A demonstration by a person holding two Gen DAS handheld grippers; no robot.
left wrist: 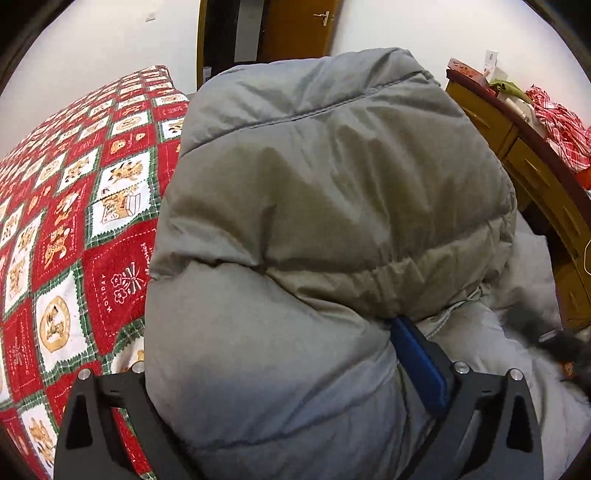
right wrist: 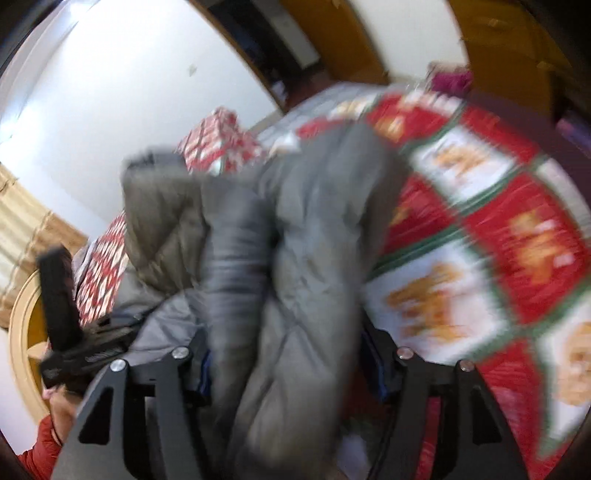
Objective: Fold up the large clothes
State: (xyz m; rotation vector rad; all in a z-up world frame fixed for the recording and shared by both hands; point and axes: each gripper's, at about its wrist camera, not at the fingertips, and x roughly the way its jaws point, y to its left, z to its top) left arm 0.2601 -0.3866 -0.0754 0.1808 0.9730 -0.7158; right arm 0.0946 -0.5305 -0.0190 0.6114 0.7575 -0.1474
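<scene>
A puffy grey down jacket (left wrist: 314,221) lies bunched on the bed and fills most of the left wrist view. My left gripper (left wrist: 273,332) stands wide open around a thick fold of it. The blue pad (left wrist: 417,365) of one finger shows beside the fabric, and the other finger is hidden behind the jacket. In the blurred right wrist view, the jacket (right wrist: 295,240) runs between the fingers of my right gripper (right wrist: 288,354), whose jaws stand apart without clearly pinching it. The left gripper (right wrist: 62,302) also shows there, held by a hand (right wrist: 55,402).
A red, white and green patchwork bedcover (left wrist: 74,221) lies under the jacket. A wooden desk with drawers (left wrist: 535,177) stands at the right, with a red checked cloth (left wrist: 561,125) and boxes on it. A wooden door (left wrist: 295,26) is behind.
</scene>
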